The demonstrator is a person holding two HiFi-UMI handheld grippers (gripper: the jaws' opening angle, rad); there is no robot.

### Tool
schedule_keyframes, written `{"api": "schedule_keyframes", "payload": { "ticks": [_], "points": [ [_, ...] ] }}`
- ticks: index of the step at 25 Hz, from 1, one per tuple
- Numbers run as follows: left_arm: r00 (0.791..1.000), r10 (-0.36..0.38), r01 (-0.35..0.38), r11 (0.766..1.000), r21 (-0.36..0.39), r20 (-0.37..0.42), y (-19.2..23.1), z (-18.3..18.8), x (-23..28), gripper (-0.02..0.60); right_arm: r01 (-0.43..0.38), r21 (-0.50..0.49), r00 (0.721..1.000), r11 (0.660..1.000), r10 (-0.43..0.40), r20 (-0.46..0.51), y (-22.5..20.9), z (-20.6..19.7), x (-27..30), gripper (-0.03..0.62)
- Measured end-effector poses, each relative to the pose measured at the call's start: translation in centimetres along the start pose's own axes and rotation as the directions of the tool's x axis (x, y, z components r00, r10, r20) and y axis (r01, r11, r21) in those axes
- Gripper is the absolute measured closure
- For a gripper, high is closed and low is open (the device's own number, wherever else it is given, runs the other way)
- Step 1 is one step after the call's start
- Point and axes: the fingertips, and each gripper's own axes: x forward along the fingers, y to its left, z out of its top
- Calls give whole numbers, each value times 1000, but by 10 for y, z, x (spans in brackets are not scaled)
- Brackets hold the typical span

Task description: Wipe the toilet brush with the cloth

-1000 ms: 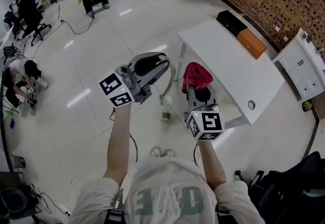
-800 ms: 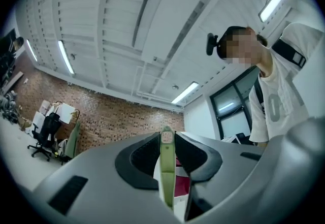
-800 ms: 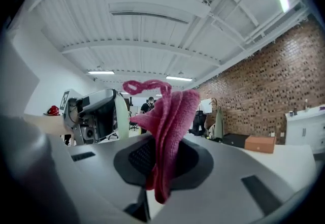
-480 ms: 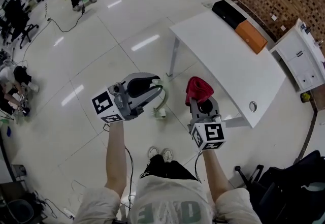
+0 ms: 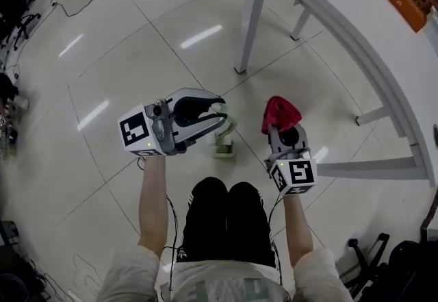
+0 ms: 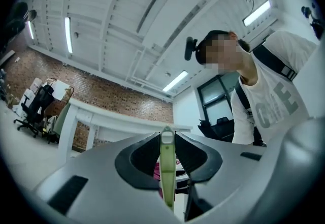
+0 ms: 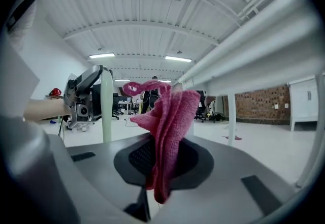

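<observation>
Left gripper [image 6: 166, 139]: jaws pinch the pale green handle of the toilet brush [image 6: 166, 167]. Right gripper [image 7: 161, 159]: jaws clamp the pink cloth [image 7: 170, 121], bunched upright. Only the head view shows the brush head, low by the floor [image 5: 137, 54] and apart from the cloth. White counter [image 5: 356, 27] beyond.

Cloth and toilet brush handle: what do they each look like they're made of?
The cloth looks like soft terry or microfibre, pink-red and matte: it shows a fuzzy nap and hangs in limp, thick folds. The toilet brush handle looks like moulded plastic, pale green with a smooth, faintly glossy face and clean straight edges; I can't rule out a coated material.
</observation>
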Motion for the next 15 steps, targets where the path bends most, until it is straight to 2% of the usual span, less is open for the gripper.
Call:
{"api": "schedule_keyframes", "payload": {
  "ticks": [3, 6, 10, 15],
  "points": [
    [1000, -28, 28, 1000, 14, 0, 3, -83, -24, 483, 7, -6, 1000, 1000, -7, 20, -9, -84, 15, 563],
    [999, -35, 35, 999, 1, -15, 2, -132, -34, 483, 20, -14, 1000, 1000, -19, 13, -16, -131, 21, 562],
    [999, -19, 17, 998, -57, -35, 9, -164, -35, 482, 56, -19, 997, 998, -57, -45, -28, -158, 20, 562],
    [996, -51, 45, 996, -80, -78, 2, -188, -33, 483, 61, -11, 995, 998, -62, -78, -34, -184, 9, 563]
  ]
}}
